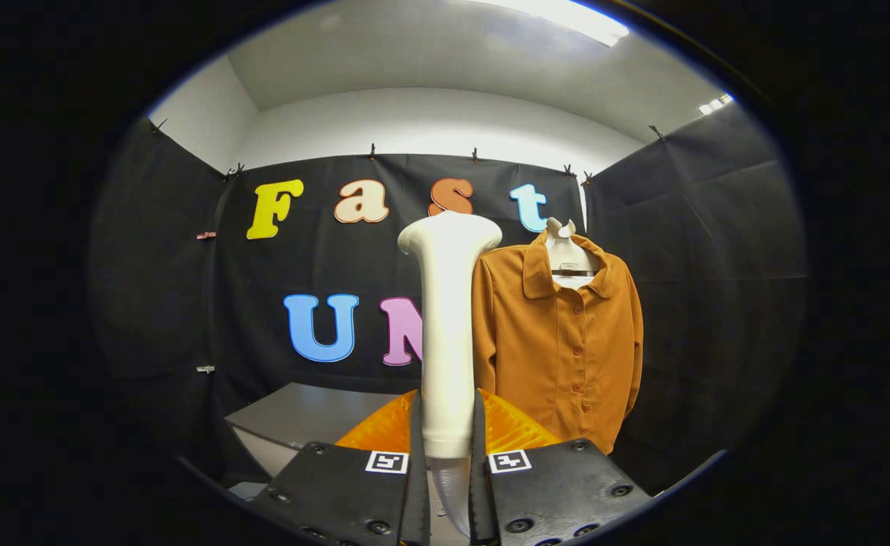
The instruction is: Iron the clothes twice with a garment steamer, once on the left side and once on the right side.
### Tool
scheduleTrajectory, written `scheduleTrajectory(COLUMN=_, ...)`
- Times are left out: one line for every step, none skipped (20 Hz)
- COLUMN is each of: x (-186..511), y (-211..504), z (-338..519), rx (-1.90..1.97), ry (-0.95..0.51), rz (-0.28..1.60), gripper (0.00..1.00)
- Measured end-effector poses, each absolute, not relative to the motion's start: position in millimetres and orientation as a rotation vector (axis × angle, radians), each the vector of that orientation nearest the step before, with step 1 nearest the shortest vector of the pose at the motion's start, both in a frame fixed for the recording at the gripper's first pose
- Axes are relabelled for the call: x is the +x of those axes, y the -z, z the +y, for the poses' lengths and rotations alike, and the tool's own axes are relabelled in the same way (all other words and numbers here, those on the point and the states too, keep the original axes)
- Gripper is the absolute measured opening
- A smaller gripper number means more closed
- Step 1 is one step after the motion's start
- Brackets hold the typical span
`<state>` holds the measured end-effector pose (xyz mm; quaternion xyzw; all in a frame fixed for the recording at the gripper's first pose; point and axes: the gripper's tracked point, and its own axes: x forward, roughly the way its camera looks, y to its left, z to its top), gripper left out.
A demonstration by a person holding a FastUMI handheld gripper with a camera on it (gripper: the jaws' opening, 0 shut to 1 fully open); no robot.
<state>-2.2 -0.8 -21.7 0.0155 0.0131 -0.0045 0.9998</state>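
Claw [447, 455] clamped on the white plastic garment steamer [447, 334] – both fingers pressing its handle, steamer upright, just left of the rust-orange buttoned shirt [566, 349] – grey worktop [300, 417] below.

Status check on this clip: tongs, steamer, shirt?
Tongs shut on white garment steamer, held upright. Orange button shirt hangs beyond, right of steamer head, not touched. Nothing in the way.
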Motion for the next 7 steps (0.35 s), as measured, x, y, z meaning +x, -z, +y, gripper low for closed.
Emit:
scheduleTrajectory(x=-1.9, y=22.1, z=-1.0, rx=0.031, ry=0.009, rz=0.026, gripper=0.24)
scheduleTrajectory(x=-2.8, y=22.2, z=-1.7, rx=0.032, ry=0.010, rz=0.027, gripper=0.24)
scheduleTrajectory(x=-3.1, y=21.7, z=-2.1, rx=0.033, ry=0.010, rz=0.027, gripper=0.24)
scheduleTrajectory(x=-3.2, y=22.0, z=-1.8, rx=0.033, ry=0.011, rz=0.027, gripper=0.24)
scheduleTrajectory(x=-3.2, y=22.6, z=-2.0, rx=0.032, ry=0.011, rz=0.028, gripper=0.24)
scheduleTrajectory(x=-3.2, y=22.3, z=-2.4, rx=0.031, ry=0.011, rz=0.027, gripper=0.24)
scheduleTrajectory(x=-3.5, y=22.3, z=-1.8, rx=0.030, ry=0.012, rz=0.027, gripper=0.24)
